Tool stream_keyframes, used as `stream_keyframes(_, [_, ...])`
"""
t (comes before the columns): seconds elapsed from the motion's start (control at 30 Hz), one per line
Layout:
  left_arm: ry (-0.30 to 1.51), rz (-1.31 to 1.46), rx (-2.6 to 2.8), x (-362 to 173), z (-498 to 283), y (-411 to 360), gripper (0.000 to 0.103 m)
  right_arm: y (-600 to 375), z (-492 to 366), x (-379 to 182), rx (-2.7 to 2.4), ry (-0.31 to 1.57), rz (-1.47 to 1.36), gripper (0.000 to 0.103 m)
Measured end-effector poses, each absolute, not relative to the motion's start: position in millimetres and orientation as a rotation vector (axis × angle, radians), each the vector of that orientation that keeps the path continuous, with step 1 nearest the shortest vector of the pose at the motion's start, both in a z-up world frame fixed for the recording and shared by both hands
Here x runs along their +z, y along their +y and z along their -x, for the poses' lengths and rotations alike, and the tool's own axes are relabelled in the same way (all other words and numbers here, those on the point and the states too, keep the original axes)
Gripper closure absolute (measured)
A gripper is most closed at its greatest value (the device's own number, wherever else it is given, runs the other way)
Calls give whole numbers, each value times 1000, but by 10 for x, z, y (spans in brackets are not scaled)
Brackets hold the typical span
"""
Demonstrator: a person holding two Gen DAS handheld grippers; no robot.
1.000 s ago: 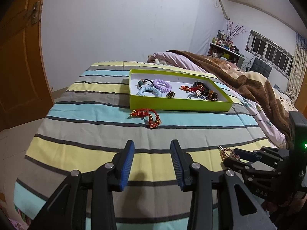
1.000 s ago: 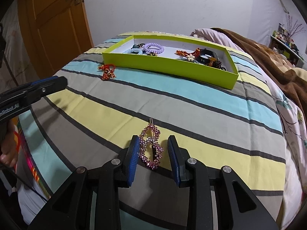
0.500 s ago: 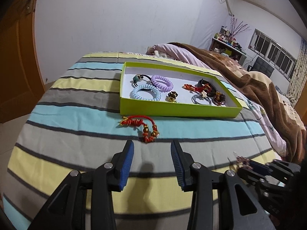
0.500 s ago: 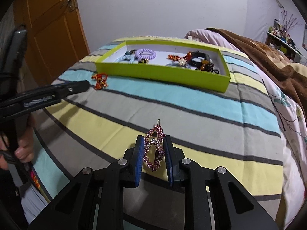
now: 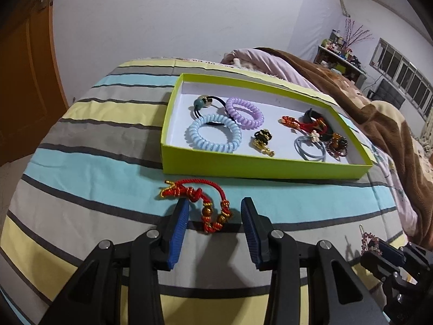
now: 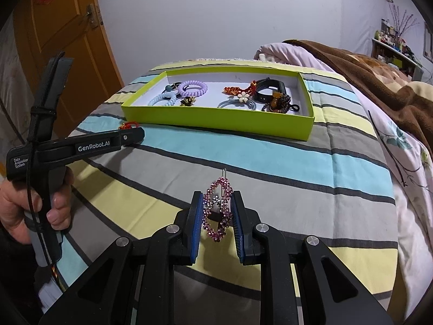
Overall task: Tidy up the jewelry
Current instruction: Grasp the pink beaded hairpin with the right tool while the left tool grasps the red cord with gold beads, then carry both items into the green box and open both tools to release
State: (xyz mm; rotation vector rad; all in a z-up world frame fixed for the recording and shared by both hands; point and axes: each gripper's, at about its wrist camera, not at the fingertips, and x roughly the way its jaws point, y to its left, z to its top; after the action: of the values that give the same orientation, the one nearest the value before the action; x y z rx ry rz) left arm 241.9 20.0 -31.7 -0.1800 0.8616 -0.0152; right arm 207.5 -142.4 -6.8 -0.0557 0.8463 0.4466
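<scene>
Two jobs under way over the striped bedspread [image 6: 311,162]. Right gripper [image 6: 217,211] clamped narrow on a pink beaded oval hair clip [image 6: 217,208], lifted clear of the cloth, with the jaws having just been closing onto it. Left gripper [image 5: 214,216] spread wide, straddling a red knotted cord bracelet with gold beads [image 5: 201,203] lying on the cloth just near of the lime-green cardboard tray [image 5: 259,166]. Tray already stocked: pale blue spiral hair tie [image 5: 213,136] and lilac spiral hair tie [image 5: 245,113] at its left, darker pieces bunched at its right. Likely trouble: clip pinched only by its beaded edges (thin and slippery-looking), so liable to twist or drop on the way to the far tray. Bracelet limp, so closing off-centre could catch one strand and leave the rest dangling, or pinch bedspread along with it. Tray light, easily shoved by a low approach.
</scene>
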Motion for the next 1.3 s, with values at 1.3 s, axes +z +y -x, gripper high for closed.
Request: stream_keyframes(1.3, [631,129,-121,431,-1319,120,87,-1542,-1459,589,420,684,16,82])
